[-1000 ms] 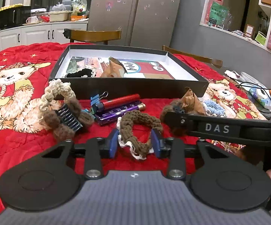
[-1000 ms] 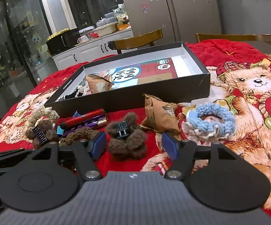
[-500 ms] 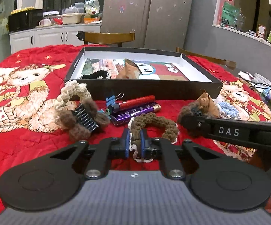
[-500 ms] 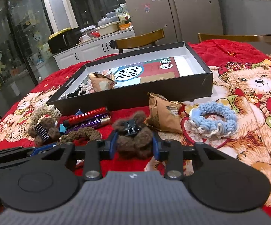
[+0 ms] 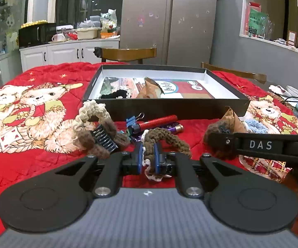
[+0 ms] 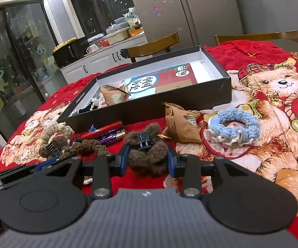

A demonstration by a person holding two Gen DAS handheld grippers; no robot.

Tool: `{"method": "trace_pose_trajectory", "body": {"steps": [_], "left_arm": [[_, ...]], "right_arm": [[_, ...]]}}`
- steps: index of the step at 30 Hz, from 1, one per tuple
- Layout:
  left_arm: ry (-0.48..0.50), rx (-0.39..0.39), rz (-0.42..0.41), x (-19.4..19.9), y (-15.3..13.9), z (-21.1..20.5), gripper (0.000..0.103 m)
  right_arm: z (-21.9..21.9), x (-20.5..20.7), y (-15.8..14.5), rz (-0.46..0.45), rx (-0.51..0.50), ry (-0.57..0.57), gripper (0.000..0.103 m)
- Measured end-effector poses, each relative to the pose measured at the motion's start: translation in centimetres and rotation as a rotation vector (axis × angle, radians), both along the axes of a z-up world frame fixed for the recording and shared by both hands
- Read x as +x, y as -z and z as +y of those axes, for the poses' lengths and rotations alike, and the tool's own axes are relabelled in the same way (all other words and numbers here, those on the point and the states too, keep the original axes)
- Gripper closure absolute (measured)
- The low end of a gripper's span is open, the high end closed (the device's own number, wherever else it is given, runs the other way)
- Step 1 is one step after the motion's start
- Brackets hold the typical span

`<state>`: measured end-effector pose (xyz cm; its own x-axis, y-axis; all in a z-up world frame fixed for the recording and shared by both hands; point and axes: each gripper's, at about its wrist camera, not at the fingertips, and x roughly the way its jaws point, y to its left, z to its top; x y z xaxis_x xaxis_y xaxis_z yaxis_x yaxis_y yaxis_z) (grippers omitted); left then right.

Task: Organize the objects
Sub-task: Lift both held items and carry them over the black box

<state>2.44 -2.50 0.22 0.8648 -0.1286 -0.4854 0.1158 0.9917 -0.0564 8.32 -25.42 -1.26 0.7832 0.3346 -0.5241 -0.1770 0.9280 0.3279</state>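
Left wrist view first: the black box (image 5: 165, 108) already holds a black scrunchie (image 5: 115, 93) and a brown packet (image 5: 152, 90), so the sorting is only partly done. Lots remains on the red quilt (image 5: 45, 159): a cream scrunchie (image 5: 91, 111), a claw clip (image 5: 104, 138), a red tube (image 5: 159, 121), a blue scrunchie (image 6: 233, 127) and another brown packet (image 6: 182, 124). Left gripper (image 5: 148, 158) is pinched tight on the brown braided scrunchie (image 5: 163, 138), right in front of the box. Right gripper (image 6: 148, 161) clamps the fuzzy brown clip (image 6: 146, 150). Both grippers tilt down toward the quilt, side by side, neither item clearly lifted
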Motion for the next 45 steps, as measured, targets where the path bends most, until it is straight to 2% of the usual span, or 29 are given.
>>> {"method": "trace_pose_trajectory", "body": {"steps": [4,9,13,24,29,33,37,40,45], "left_arm": [[0.013,0.015,-0.045,-0.7,-0.3,-0.3,0.089],[0.038,0.047,-0.153,-2.4,-0.8,-1.0,0.089],[0.045,0.061,-0.203,-3.2,-1.0,-1.4,0.089],[0.051,0.081,-0.210,-3.5,-1.1,-1.7,0.089],[0.030,0.102,-0.243,-4.1,-1.2,-1.9,0.088],[0.027,0.099,-0.209,-3.6,-1.2,-1.7,0.088],[0.028,0.062,-0.164,-2.8,-1.0,-1.0,0.089],[0.031,0.065,-0.190,-3.3,-1.1,-1.1,0.089],[0.033,0.103,-0.280,-4.8,-1.3,-1.8,0.089]], "right_arm": [[0.2,-0.2,-0.2,-0.016,-0.005,-0.004,0.062],[0.3,-0.5,-0.4,-0.048,-0.008,-0.008,0.062],[0.1,-0.7,-0.7,-0.074,0.000,0.000,0.062],[-0.4,-1.3,-1.2,-0.141,0.032,0.014,0.062],[-0.6,-1.3,-1.2,-0.149,0.048,0.021,0.062],[-0.5,-1.5,-1.2,-0.165,0.031,0.030,0.062],[-0.5,-1.7,-1.3,-0.175,0.029,0.040,0.062],[-0.7,-1.7,-1.3,-0.178,0.033,0.045,0.062],[-0.9,-1.7,-1.4,-0.172,0.054,0.035,0.062]]}}
